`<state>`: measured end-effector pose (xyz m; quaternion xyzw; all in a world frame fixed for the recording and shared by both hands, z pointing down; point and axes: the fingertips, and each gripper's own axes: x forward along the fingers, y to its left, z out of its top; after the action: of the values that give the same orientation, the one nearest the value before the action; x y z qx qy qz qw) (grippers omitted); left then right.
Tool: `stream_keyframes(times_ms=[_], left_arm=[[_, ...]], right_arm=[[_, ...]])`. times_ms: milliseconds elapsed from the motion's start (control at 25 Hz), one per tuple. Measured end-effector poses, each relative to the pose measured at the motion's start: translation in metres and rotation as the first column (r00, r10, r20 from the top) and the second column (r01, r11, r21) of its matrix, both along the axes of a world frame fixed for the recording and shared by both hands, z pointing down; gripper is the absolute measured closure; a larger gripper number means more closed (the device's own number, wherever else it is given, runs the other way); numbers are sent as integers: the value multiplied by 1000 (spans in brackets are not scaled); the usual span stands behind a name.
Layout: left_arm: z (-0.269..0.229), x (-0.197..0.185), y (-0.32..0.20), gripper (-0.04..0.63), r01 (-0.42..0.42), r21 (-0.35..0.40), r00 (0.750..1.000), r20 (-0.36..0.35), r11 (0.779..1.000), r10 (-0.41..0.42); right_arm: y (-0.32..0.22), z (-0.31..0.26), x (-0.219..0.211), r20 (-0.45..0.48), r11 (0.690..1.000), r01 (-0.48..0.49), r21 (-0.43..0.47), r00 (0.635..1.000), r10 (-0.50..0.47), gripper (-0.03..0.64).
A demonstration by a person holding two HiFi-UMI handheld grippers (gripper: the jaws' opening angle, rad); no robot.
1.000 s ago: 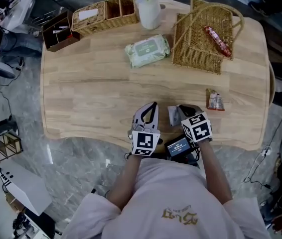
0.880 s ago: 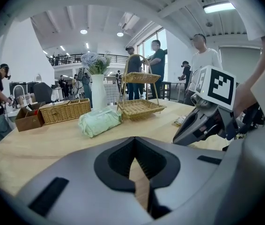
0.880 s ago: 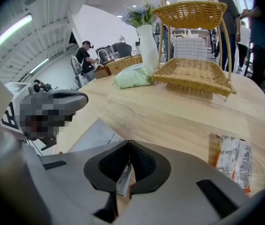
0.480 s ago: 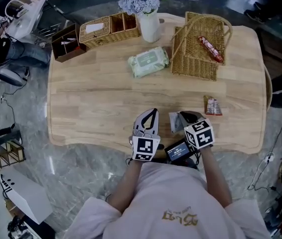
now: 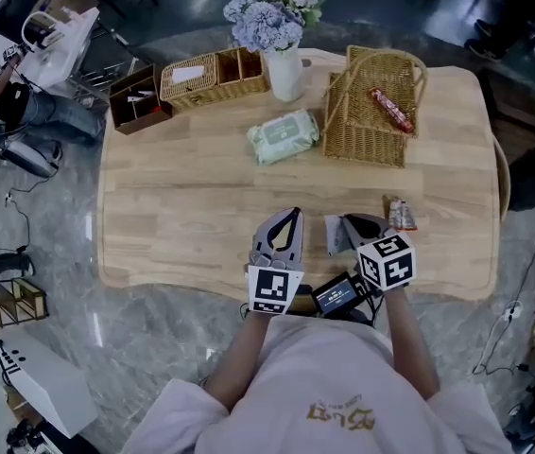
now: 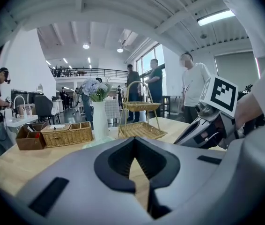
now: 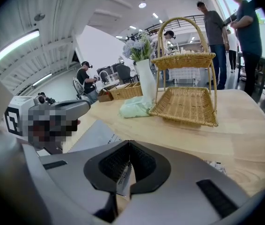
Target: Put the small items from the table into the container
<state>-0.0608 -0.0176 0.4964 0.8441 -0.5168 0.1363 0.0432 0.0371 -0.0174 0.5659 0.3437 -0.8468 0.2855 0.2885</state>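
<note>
Here, the right gripper (image 7: pixel 128 146) was clamped on a thin sachet (image 5: pixel 334 236) near the table's (image 5: pixel 182 206) six o'clock edge. The left gripper (image 6: pixel 133 149) was closed, empty; the basket (image 5: pixel 357 132) sat at one o'clock.

Bare tabletop (image 5: pixel 201 197) lies open in front of the handled wicker basket (image 5: pixel 367 130). Just left of the basket, a wet-wipes pack (image 5: pixel 284 135) and a flower vase (image 5: pixel 285 69) block that side. Its arched handle (image 7: pixel 181 18) spans the opening, and a snack packet (image 5: pixel 400 214) lies before its right corner.
</note>
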Motion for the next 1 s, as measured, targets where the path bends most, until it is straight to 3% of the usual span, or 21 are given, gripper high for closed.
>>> stream_keyframes(times_ms=[480,640,760,920,1000], left_arm=[[-76,7,-28,602,-33,156,999,1,987,34],[-87,11,-32,603,-40,180,999,25,983,36],[-100,12,-35,603,-10,168,1000,5,986,9],[-103,18,-38,603,-79,231,991,127,970,50],[-113,19,-42,603,-67,236,992,119,969,40]], right_arm=[[-41,-69,7,72,988,-64,138,996,54,597],[-48,-80,11,81,984,-73,159,995,61,597],[-53,-94,12,93,980,-77,184,994,61,597],[-62,-112,14,111,974,-78,212,992,56,597],[-69,-120,16,119,969,-85,231,991,58,597]])
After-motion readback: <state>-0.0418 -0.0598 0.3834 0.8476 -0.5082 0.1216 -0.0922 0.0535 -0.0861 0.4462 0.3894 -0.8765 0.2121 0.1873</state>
